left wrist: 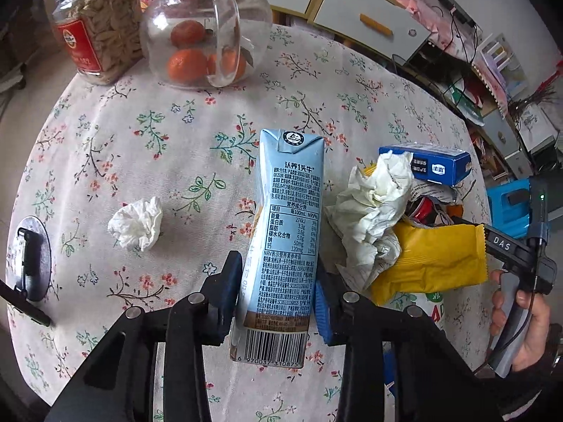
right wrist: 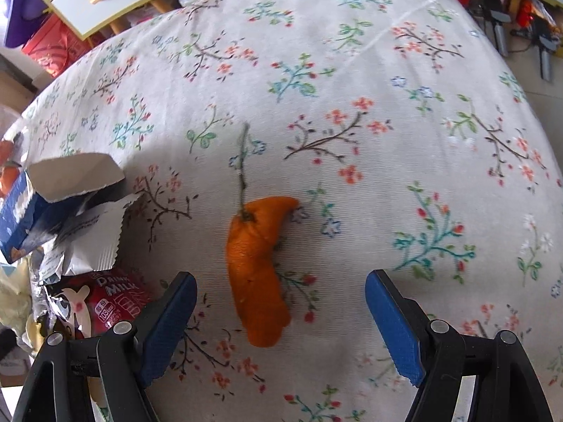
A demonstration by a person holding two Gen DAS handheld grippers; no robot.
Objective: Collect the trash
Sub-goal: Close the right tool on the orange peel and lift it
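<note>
Trash covers a round table (left wrist: 105, 147) under a floral cloth, where the left gripper (left wrist: 278, 302) is clamped on a pale blue milk carton (left wrist: 286, 232), its two pads pressed against the carton's lower sides, while the right gripper (right wrist: 281, 320) hovers with its jaws wide apart on either side of a strip of orange peel (right wrist: 258, 270) lying flat on the cloth. The carton is held near its base only, so it could likely swing or slip out if tilted quickly, and any liquid left inside might spill. The peel looks thin and curled, with a stem trailing off one end; closing too high would probably miss it, and closing too low could pinch the cloth instead. Beside the carton lies a heap of rubbish: one yellow wrapper (left wrist: 432, 260), one blue box (left wrist: 425, 163) torn open, one large wad of crumpled paper (left wrist: 373, 204), and one red milk packet (right wrist: 109, 299) amid foil scraps. One smaller crumpled tissue (left wrist: 137, 223) sits alone, well apart to the left. Two jars stand at the far edge: one glass jar (left wrist: 204, 31) holding at least three oranges, and one jar of seeds (left wrist: 95, 28).
</note>
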